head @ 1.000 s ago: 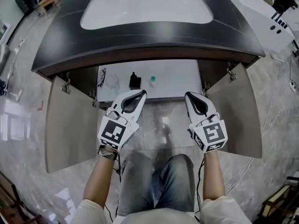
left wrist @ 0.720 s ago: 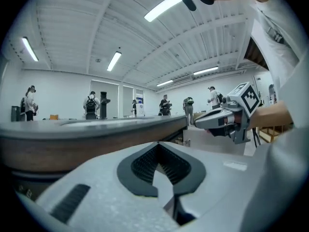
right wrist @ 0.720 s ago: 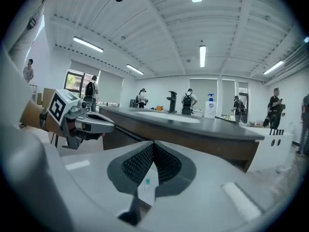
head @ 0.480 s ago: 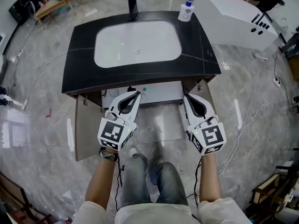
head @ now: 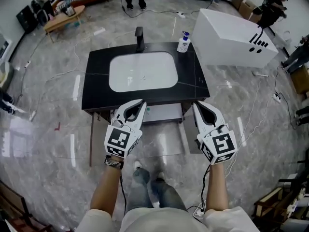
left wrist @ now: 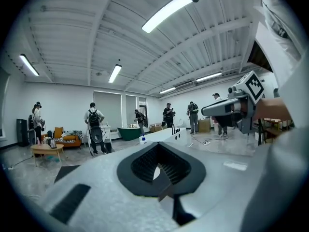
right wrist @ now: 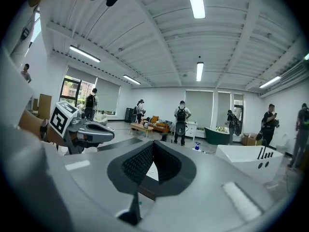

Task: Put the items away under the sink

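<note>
The vanity has a black counter [head: 96, 88] with a white basin [head: 142, 71], a dark faucet [head: 139, 37] and a soap bottle [head: 183, 42] at the back. Beneath the counter both cabinet doors stand open onto a white shelf [head: 166, 112]. A small teal-capped item [head: 147, 109] shows at the shelf's front; the rest is hidden by the counter. My left gripper [head: 138, 103] [left wrist: 159, 172] and right gripper [head: 198, 105] [right wrist: 150, 166] hang side by side in front of the vanity. Both are shut and hold nothing.
A large white tub [head: 234, 37] stands behind the vanity on the right. The open left door [head: 91, 139] and right door [head: 189, 137] jut toward me. Several people [left wrist: 96, 129] stand across the room, near a low table [head: 65, 16]. Cables [head: 256, 120] lie on the grey floor.
The head view has risen and pulled back, so the vanity looks smaller and farther away and the shelf is mostly hidden. Both grippers stay shut and level.
</note>
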Tool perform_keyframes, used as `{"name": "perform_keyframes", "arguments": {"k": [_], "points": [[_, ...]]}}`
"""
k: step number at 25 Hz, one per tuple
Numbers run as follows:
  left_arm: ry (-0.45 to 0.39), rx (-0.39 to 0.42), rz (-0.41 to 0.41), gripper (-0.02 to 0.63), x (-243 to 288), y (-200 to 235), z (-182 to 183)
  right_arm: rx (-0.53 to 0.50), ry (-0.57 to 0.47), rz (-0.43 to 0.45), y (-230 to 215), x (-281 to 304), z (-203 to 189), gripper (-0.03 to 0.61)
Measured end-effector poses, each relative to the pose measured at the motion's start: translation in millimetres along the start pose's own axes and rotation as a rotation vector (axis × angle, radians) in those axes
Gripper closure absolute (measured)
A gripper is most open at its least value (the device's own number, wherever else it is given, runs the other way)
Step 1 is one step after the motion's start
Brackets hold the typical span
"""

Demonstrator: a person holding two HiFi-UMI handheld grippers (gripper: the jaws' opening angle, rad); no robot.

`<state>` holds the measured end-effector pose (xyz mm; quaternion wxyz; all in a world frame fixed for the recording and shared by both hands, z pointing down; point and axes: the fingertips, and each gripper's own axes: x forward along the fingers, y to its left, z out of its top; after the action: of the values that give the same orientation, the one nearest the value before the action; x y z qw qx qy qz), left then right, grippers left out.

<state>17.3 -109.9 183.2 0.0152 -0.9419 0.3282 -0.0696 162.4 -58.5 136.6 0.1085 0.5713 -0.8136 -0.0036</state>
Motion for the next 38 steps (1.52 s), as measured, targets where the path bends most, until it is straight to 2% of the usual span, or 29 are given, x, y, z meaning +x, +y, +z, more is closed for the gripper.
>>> {"name": "perform_keyframes", "arguments": {"k": [6, 11, 24, 29, 38], "points": [[-0.015, 0.016, 0.002, 0.617, -11.2, -6.1, 58.6, -0.024, -0.03, -0.009, -3.8, -18.7, 56.1, 0.572], [-0.032, 0.011, 0.004, 0.617, -24.4, -14.3, 93.6, -0.023, -0.057, -0.016, -1.8, -36.9, 89.6, 0.574], [-0.146, 0.158, -0.023, 0.617, -61.2, -56.4, 202.3, -0.052, -0.144, 0.034, 24.9, -81.4, 154.5, 0.572], [-0.167, 0.181, -0.025, 0.617, -70.3, -67.8, 216.7, -0.067, -0.145, 0.047, 30.4, -86.9, 160.7, 0.574], [-0.164, 0.187, -0.013, 0.617, -70.7, -72.0, 220.8, -0.073, -0.124, 0.063, 25.3, -84.6, 159.8, 0.574]]}}
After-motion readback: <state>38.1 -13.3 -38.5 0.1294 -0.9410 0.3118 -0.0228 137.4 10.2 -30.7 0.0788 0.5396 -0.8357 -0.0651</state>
